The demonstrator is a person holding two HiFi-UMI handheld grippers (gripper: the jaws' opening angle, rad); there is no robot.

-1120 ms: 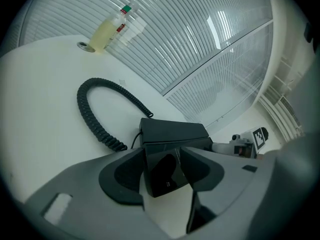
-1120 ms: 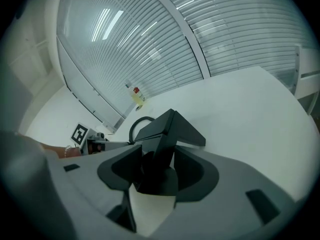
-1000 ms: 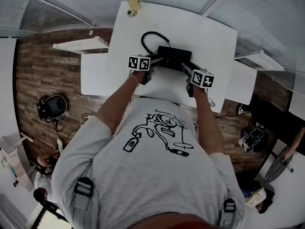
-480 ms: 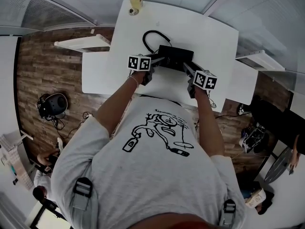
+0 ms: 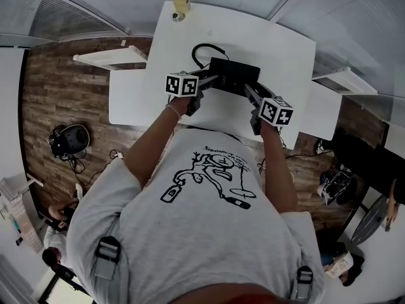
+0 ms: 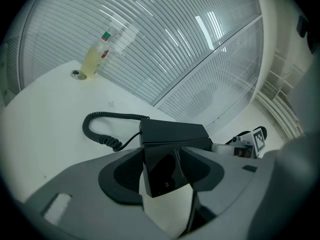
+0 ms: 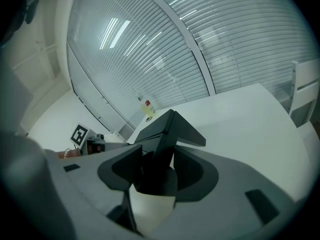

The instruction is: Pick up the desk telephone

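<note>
A black desk telephone is held over the white table, its coiled cord trailing off the left end. My left gripper is shut on the telephone's left end. My right gripper is shut on the right end. In the left gripper view the cord curls on the tabletop beyond the telephone, and the right gripper's marker cube shows past it. The telephone looks raised a little off the table, tilted in the right gripper view.
A bottle of yellowish liquid stands at the table's far edge beside a small round cap, also seen as the bottle in the left gripper view. White chairs flank the table. A glass wall with blinds runs behind.
Both grippers have moved slightly farther over the table with the telephone between them, and the telephone sits a little higher in view.
</note>
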